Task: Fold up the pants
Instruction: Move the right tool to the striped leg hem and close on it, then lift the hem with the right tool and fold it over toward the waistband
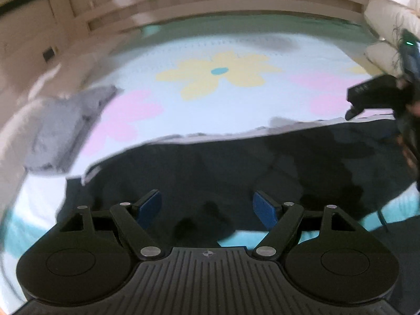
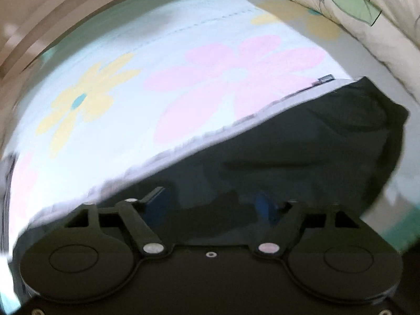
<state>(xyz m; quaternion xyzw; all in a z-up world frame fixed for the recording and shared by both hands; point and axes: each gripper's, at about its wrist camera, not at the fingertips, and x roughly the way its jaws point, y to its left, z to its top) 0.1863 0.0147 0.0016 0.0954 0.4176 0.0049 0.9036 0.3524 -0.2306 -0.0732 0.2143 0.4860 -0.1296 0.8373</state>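
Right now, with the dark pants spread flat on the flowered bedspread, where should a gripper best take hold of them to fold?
Probably the thin far edge of the dark pants, where the grey lining shows. It lies flat, so come down from above with open jaws and pinch that edge. The left gripper hangs open over the near edge.

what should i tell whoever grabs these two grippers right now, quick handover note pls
Left gripper: open, empty, over the near part of the dark pants.
Right gripper: open, nothing pinched, over the same pants, nearer the pillow.
Pants: spread lengthwise on the flowered bedspread, with a pale strip showing along the far edge. How far the fold has got cannot be told.
A grey folded garment lies at the bed's left edge.
Left: grip the pants and finish the fold.
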